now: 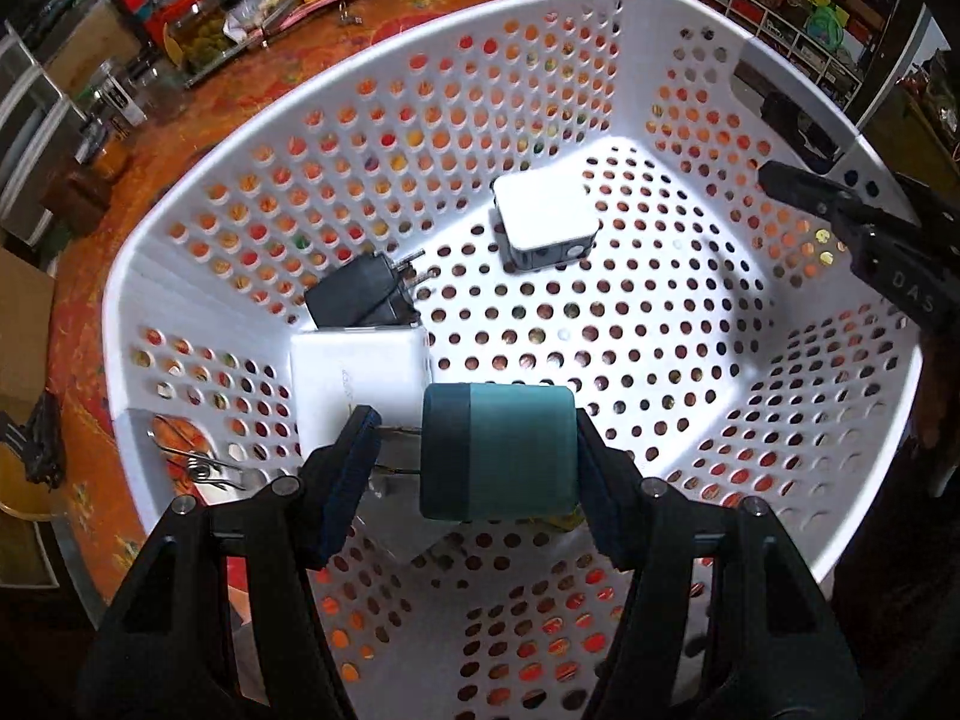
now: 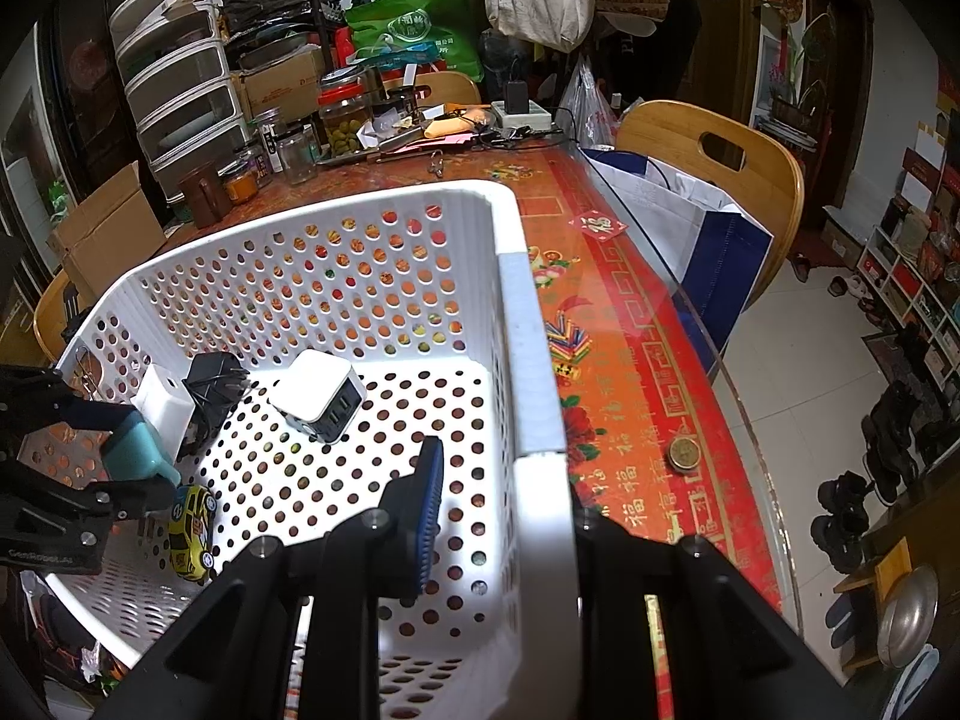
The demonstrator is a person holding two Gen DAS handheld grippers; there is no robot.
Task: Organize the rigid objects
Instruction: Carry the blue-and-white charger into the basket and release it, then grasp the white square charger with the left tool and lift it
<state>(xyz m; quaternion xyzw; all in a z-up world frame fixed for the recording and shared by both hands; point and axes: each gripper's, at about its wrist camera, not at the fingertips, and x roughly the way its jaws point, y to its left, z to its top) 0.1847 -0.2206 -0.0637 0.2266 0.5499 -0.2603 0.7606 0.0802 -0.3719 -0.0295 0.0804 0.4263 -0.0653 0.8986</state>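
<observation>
A white perforated basket [image 1: 372, 144] [image 2: 528, 324] stands on the table. My left gripper [image 1: 480, 426] [image 2: 141, 456] points down into it, shut on a teal plug adapter [image 1: 498, 450] [image 2: 135, 447]. The adapter's metal prongs meet one pad and its body meets the other. It hangs just above a yellow toy car [image 2: 192, 525]. On the basket floor lie a flat white charger [image 1: 360, 384], a black plug adapter [image 1: 360, 294] and a white cube charger [image 1: 543, 216] [image 2: 321, 390]. My right gripper [image 2: 516, 480] [image 1: 798, 150] is shut on the basket's right wall, with one finger inside and one outside.
The basket sits on a red and orange patterned tablecloth [image 2: 624, 360] under glass. A small round gold tin [image 2: 684, 455] lies right of the basket. Jars [image 2: 342, 120], boxes and clutter fill the far end. A wooden chair [image 2: 720, 162] with a bag stands at the table's right edge.
</observation>
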